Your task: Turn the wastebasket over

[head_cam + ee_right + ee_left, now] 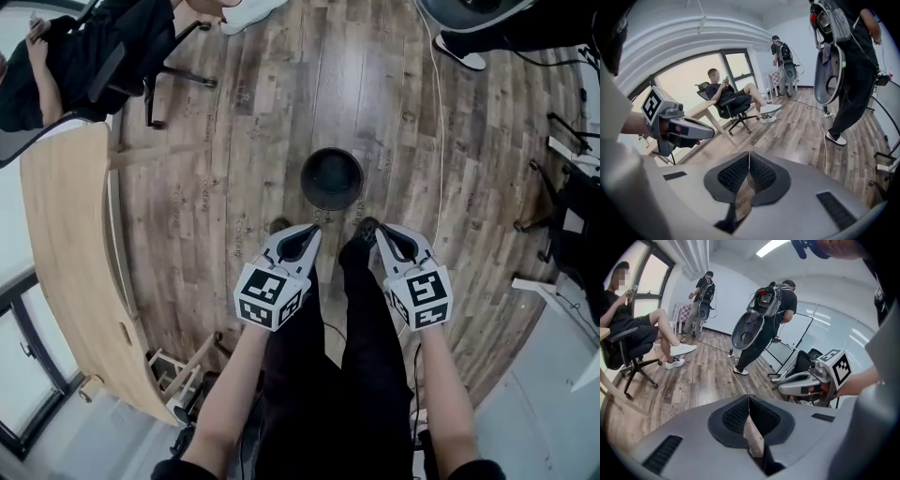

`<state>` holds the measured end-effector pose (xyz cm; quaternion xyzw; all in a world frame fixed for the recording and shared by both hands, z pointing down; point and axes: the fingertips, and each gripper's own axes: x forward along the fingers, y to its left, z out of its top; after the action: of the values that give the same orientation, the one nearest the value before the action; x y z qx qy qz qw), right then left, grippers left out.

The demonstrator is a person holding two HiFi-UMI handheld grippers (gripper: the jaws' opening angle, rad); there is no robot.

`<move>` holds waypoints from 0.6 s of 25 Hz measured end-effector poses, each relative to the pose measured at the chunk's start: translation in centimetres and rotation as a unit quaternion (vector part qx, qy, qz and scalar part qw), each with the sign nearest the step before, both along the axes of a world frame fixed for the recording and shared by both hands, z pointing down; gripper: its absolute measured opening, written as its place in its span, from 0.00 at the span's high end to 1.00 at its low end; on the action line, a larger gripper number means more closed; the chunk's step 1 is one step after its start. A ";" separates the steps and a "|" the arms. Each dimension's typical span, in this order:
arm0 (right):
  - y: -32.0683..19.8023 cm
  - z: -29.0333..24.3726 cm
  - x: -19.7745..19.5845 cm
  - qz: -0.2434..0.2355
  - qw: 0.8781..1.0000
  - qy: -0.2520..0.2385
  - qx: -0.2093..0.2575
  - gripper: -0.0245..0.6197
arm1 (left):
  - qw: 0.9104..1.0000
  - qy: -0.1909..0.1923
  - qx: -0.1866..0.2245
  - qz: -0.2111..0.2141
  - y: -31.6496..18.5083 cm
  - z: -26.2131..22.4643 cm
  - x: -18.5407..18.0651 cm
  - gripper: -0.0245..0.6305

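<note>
Head view: the wastebasket (331,178), dark and round, stood on the wood floor (234,141) just ahead of both grippers and apart from them. Whether its mouth or its base faced up could not be told. The left gripper (312,231) and right gripper (371,227) hung side by side, tips toward the basket. A wooden table (66,244) lay at the left.

Left gripper view: the jaws were pressed together with nothing between them. A seated person (633,329) was at the left.

Right gripper view: the jaws met along one seam and held nothing.
</note>
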<state>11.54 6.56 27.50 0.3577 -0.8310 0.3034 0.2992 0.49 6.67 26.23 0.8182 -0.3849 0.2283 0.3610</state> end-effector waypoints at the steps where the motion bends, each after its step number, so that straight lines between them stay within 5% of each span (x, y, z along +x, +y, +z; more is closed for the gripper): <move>1: 0.2 1.2 -0.4 -0.007 1.000 0.001 -0.005 0.91 | 1.000 0.000 -0.004 -0.001 0.0 1.1 -0.1 0.93; 15: -0.4 14.3 -1.8 -0.010 0.999 0.037 -0.031 0.91 | 0.999 -0.016 -0.035 0.033 -0.9 15.6 -1.0 0.93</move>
<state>9.77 6.20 41.83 0.3511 -0.8129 0.3126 0.3437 -0.47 5.81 41.80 0.8137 -0.3549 0.2662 0.3756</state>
